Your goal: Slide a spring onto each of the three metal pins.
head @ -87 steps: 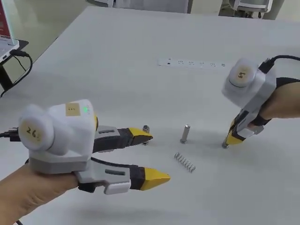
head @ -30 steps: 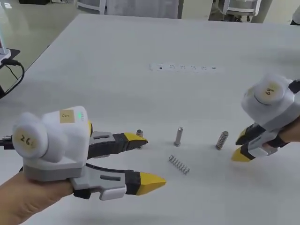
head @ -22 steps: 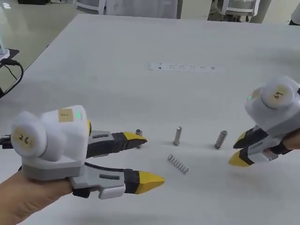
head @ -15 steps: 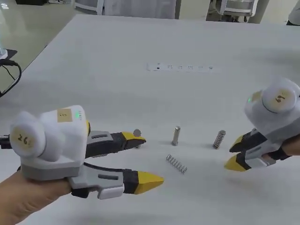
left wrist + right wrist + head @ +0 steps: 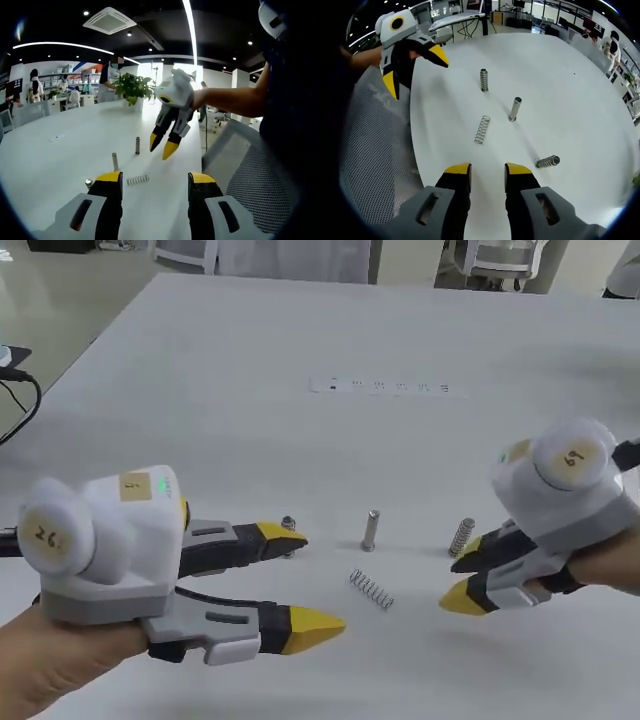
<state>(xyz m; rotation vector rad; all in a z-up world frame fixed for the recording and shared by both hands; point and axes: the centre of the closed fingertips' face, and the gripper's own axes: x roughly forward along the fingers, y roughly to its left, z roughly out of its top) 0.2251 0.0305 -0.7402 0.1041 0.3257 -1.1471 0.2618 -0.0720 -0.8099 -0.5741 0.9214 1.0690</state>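
Spring: loose, flat on table, between the two sets of jaws, just short of bare middle pin, likely its destination. Left pin, right pin: both appear sprung. Left gripper, right gripper: jaws apart, empty. Open table around the spring.

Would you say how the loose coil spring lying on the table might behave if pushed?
Lying on its side, the small metal coil spring likely rolls. Its thin open coils look light and probably squash if pinched hard.
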